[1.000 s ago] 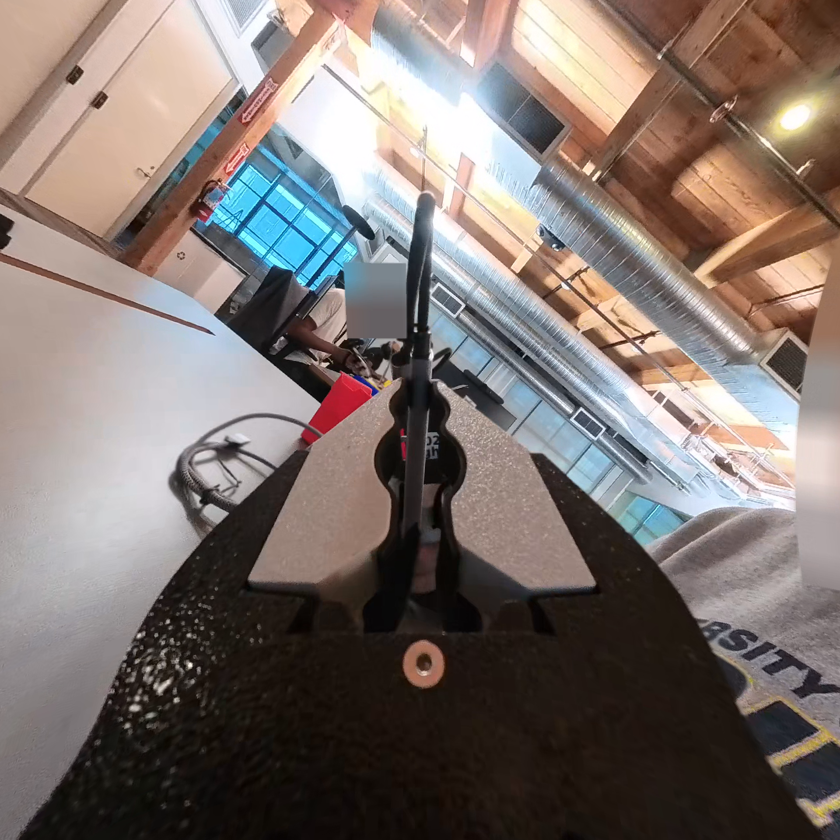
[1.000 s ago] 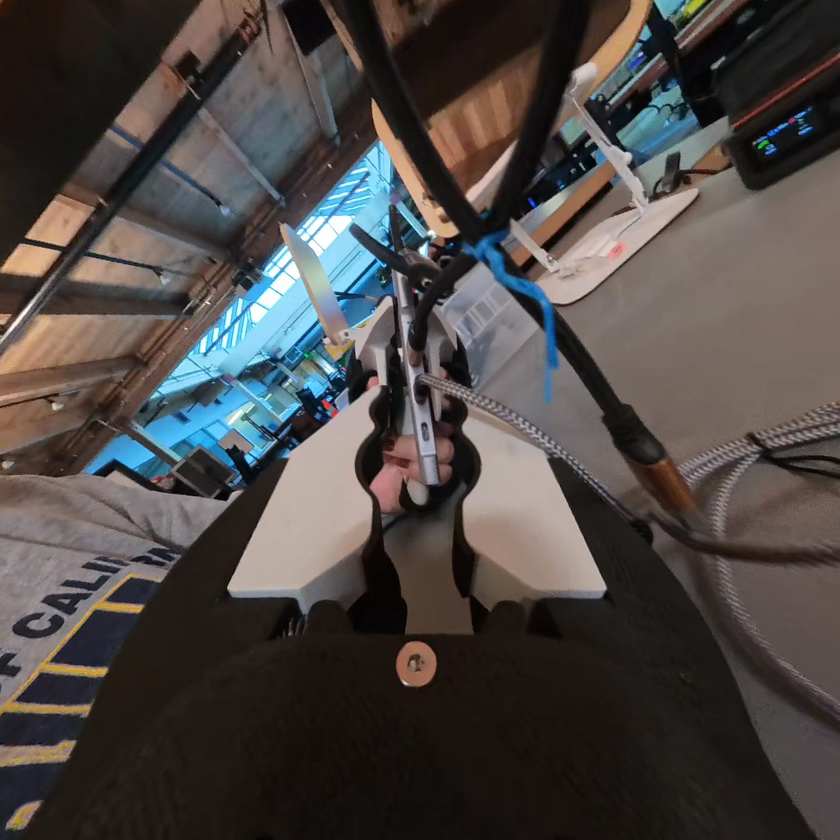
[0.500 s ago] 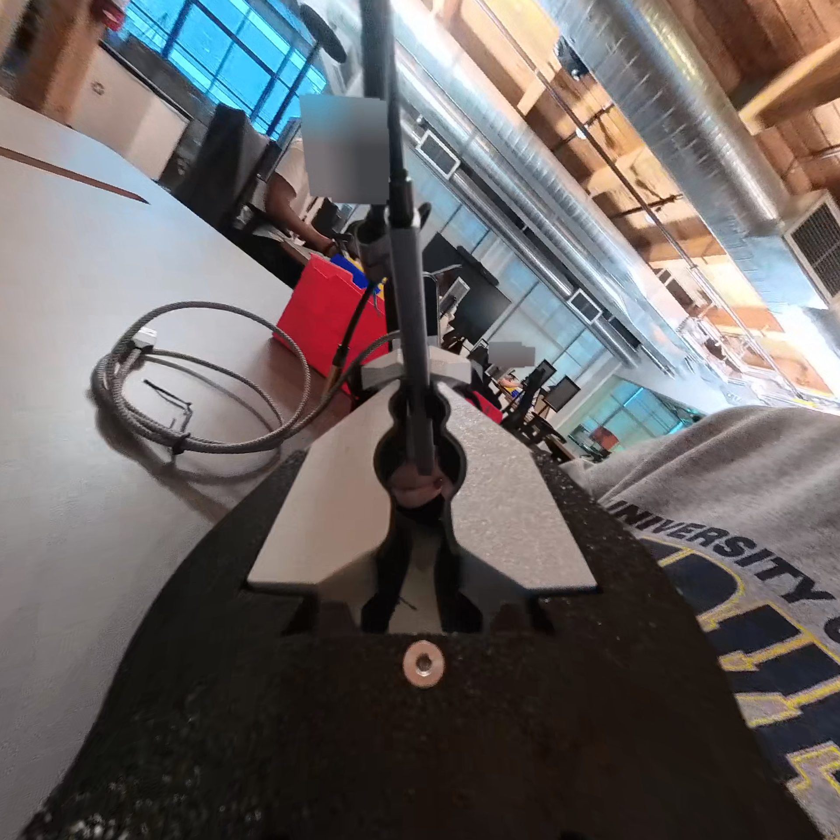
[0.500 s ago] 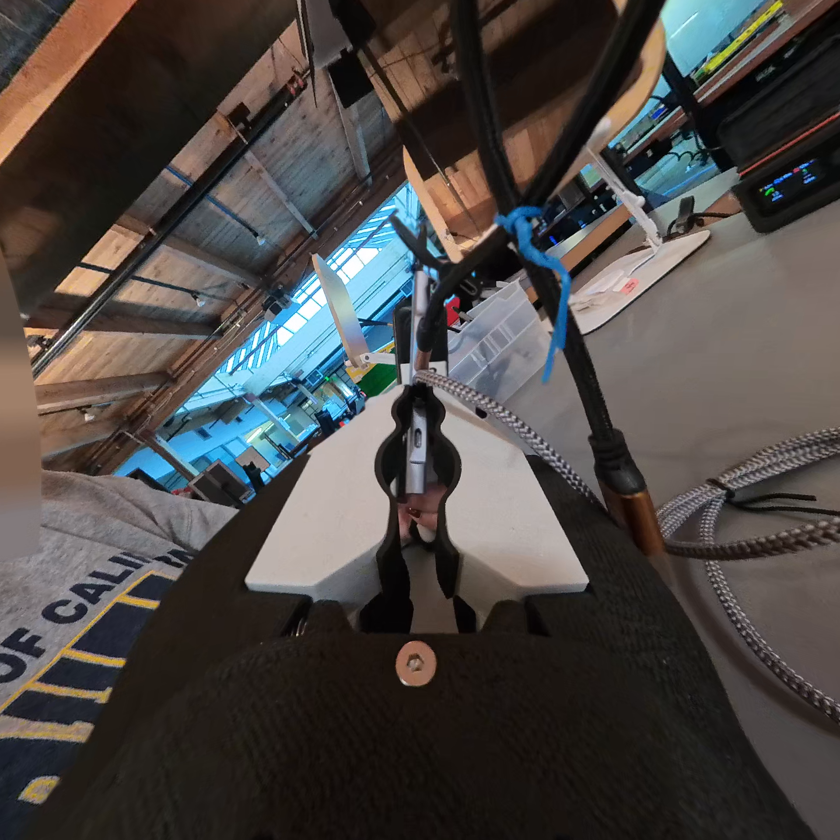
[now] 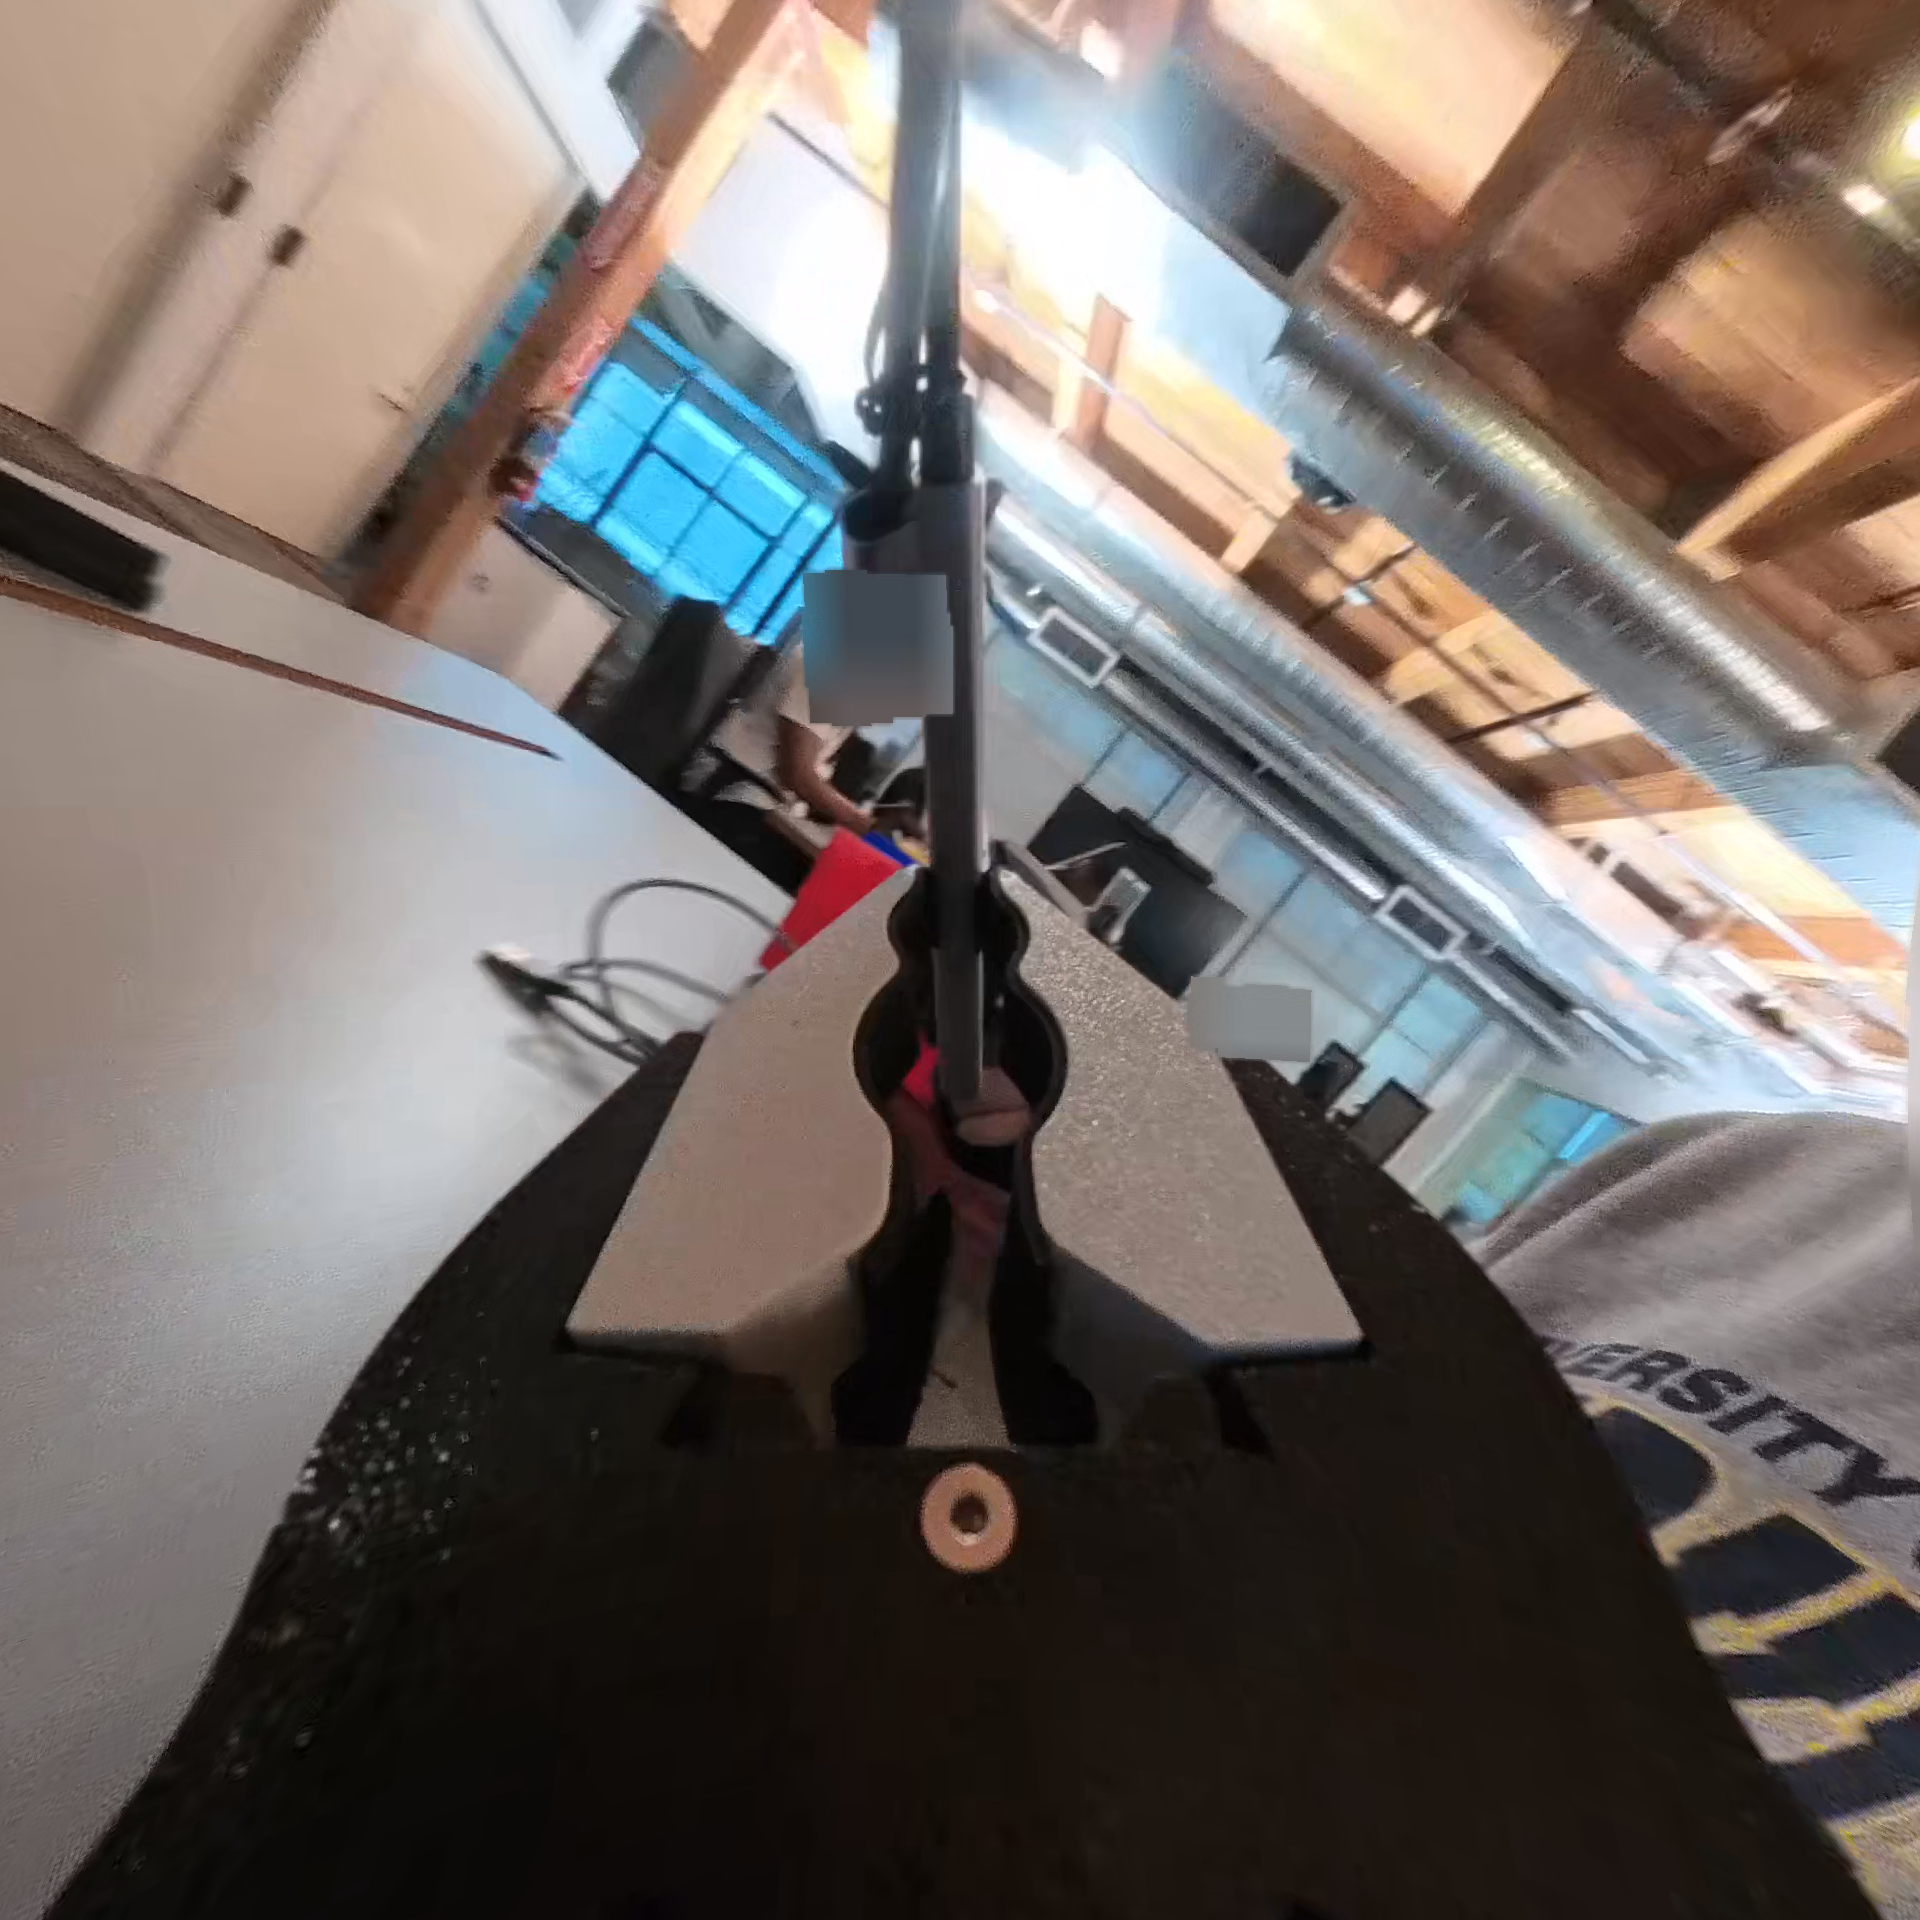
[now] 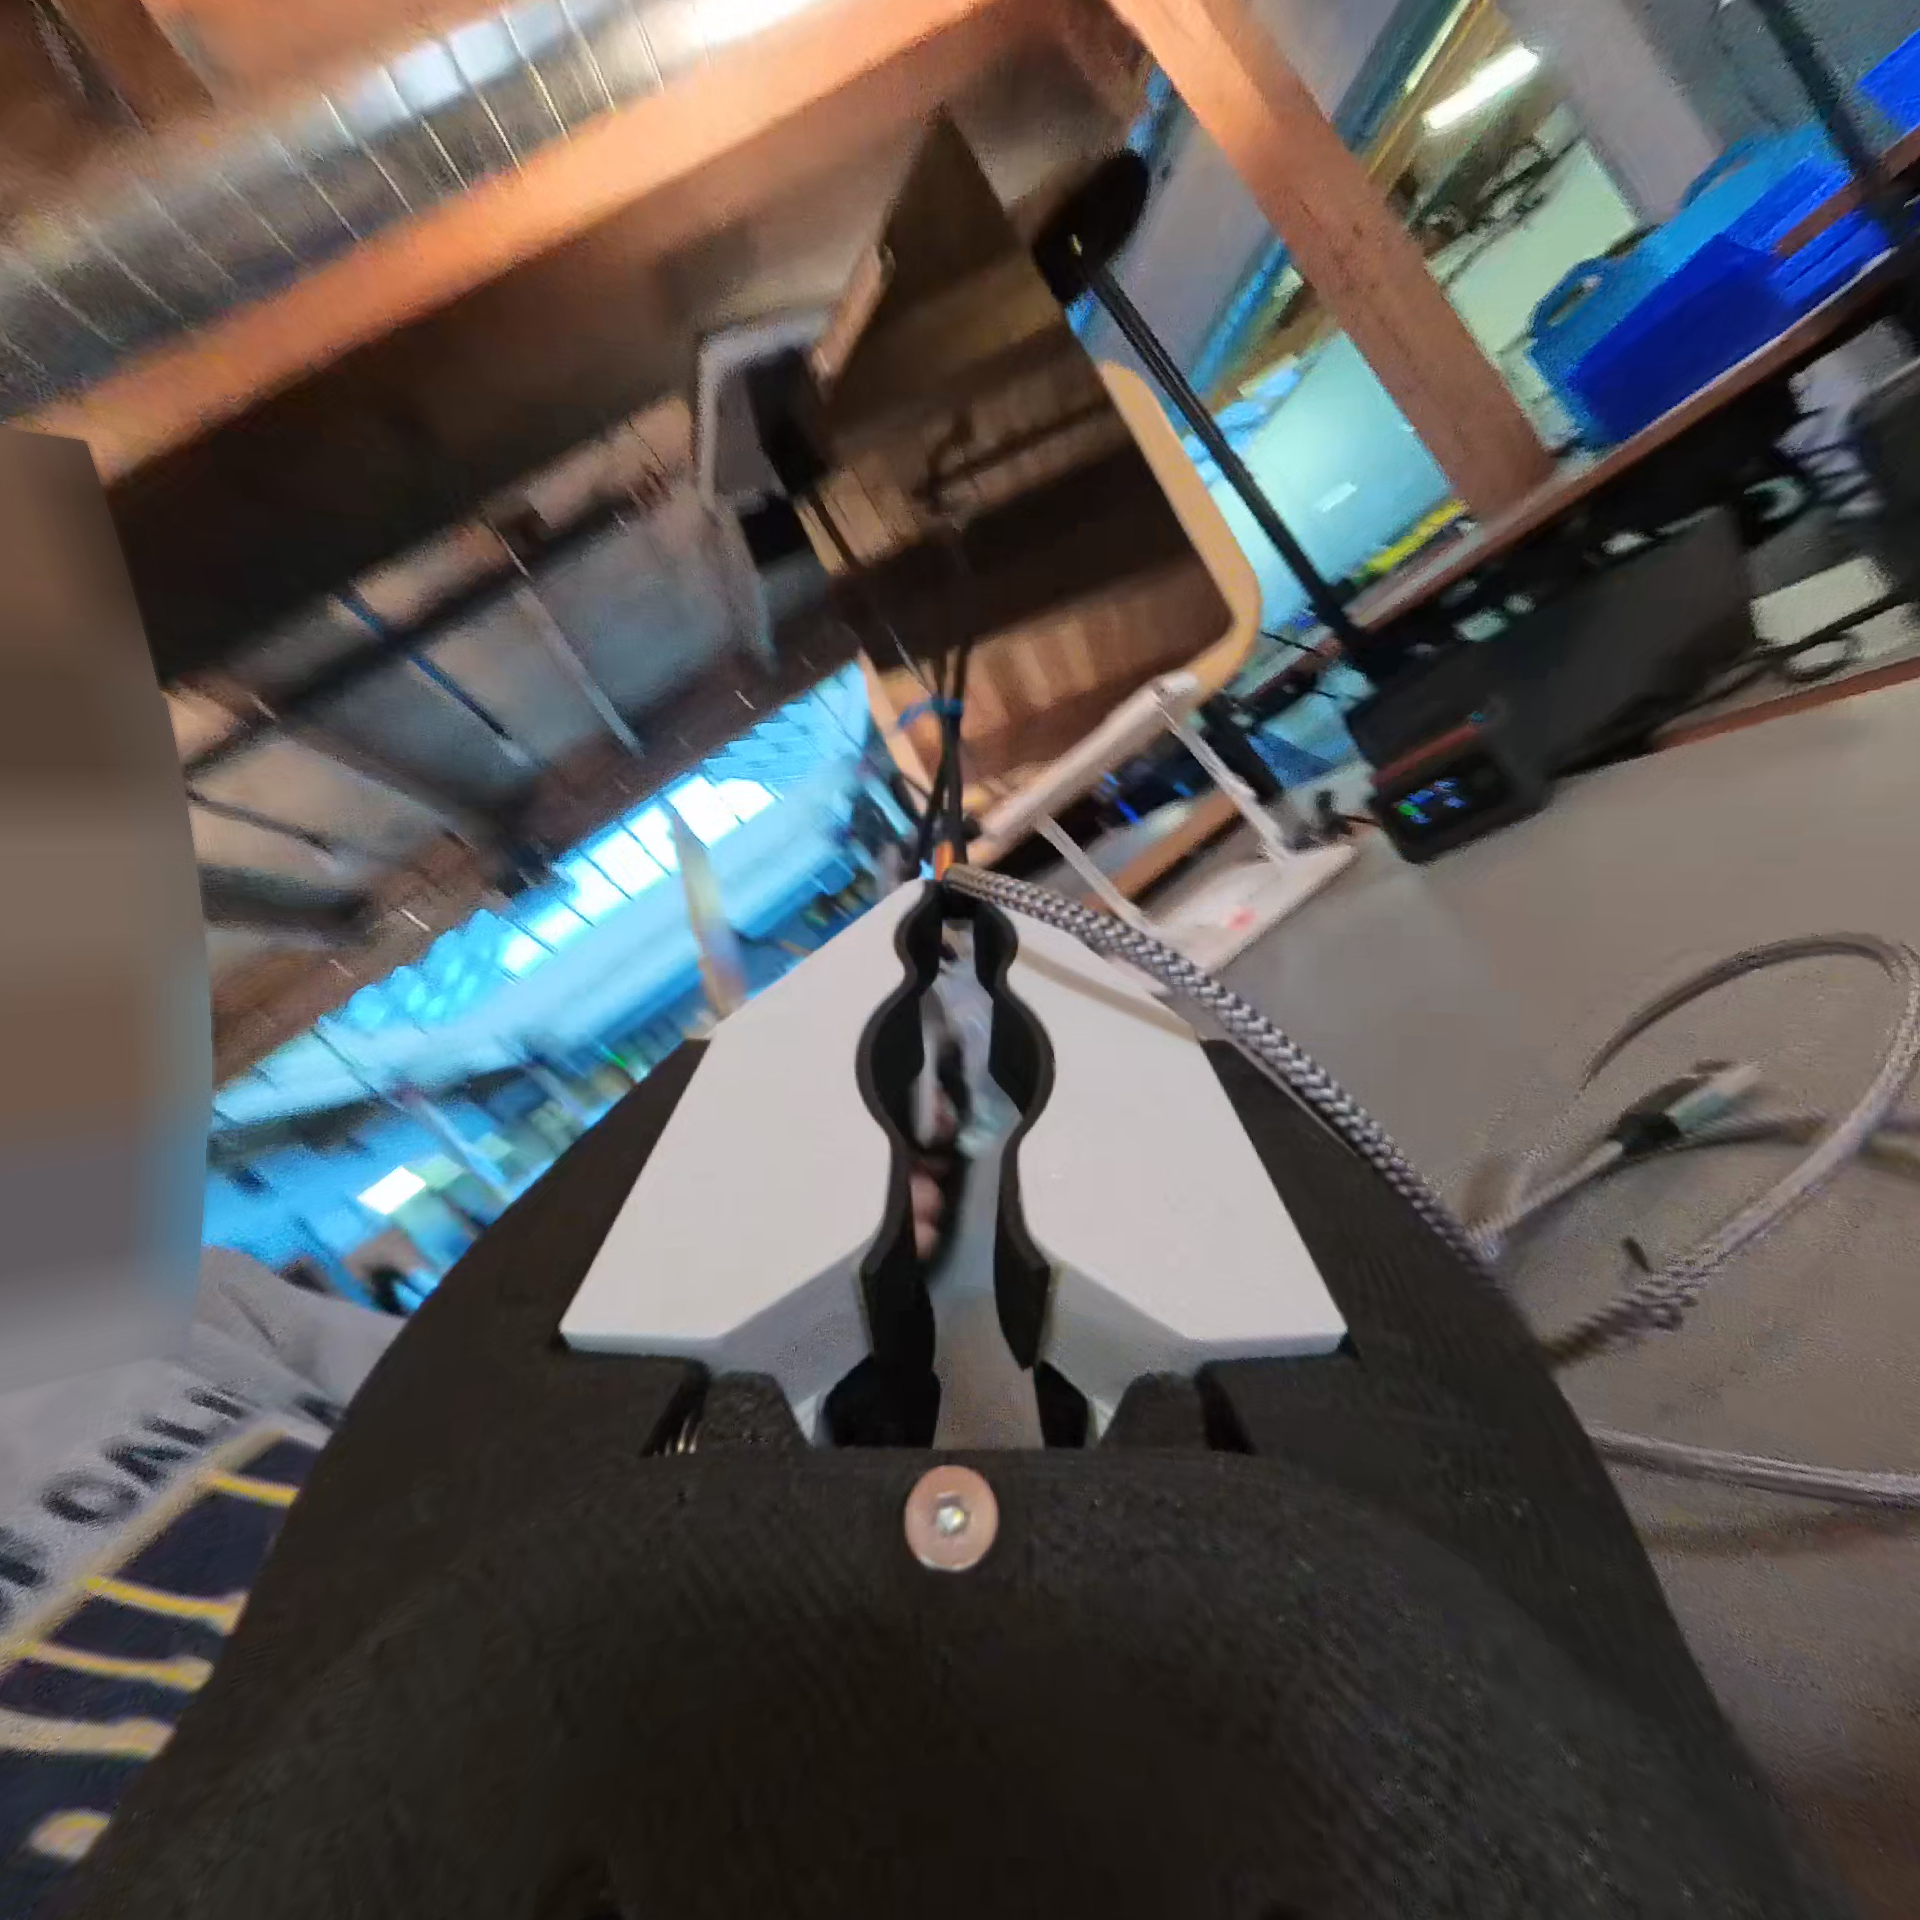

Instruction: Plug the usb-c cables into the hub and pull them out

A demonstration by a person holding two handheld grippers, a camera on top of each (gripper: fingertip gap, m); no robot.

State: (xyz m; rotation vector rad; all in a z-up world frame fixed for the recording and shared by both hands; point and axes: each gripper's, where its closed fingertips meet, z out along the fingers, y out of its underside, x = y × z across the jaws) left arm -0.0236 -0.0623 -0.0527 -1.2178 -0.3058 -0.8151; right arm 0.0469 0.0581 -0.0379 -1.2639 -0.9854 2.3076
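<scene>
My left gripper point(image 5: 956, 894) is shut on the thin grey hub point(image 5: 961, 790), which stands edge-on and rises out of the jaws. Black cables point(image 5: 925, 312) leave the hub's top end. My right gripper point(image 6: 954, 904) is shut on the plug end of the grey braided usb-c cable point(image 6: 1195, 987). That cable leaves the fingertips and runs down to the right to its coil point(image 6: 1766, 1091) on the table point(image 6: 1558, 883). The plug itself is hidden between the pads. The black cables with a blue tie point(image 6: 940, 748) hang farther ahead. The coil also shows in the left wrist view point(image 5: 623, 977).
The grey table point(image 5: 260, 935) lies to the left. A red box point(image 5: 831, 883) stands at its far edge. A white stand point(image 6: 1247, 862) and a black device with a small screen point(image 6: 1455, 790) stand at the back right. A person's grey sweatshirt point(image 5: 1714, 1247) is close. Tip to tip, the grippers are about 15 cm apart.
My right gripper closed on the braided cable's plug at the hub, then drew back with it; the hub no longer sits between its jaws. My left gripper kept hold of the hub and swung.
</scene>
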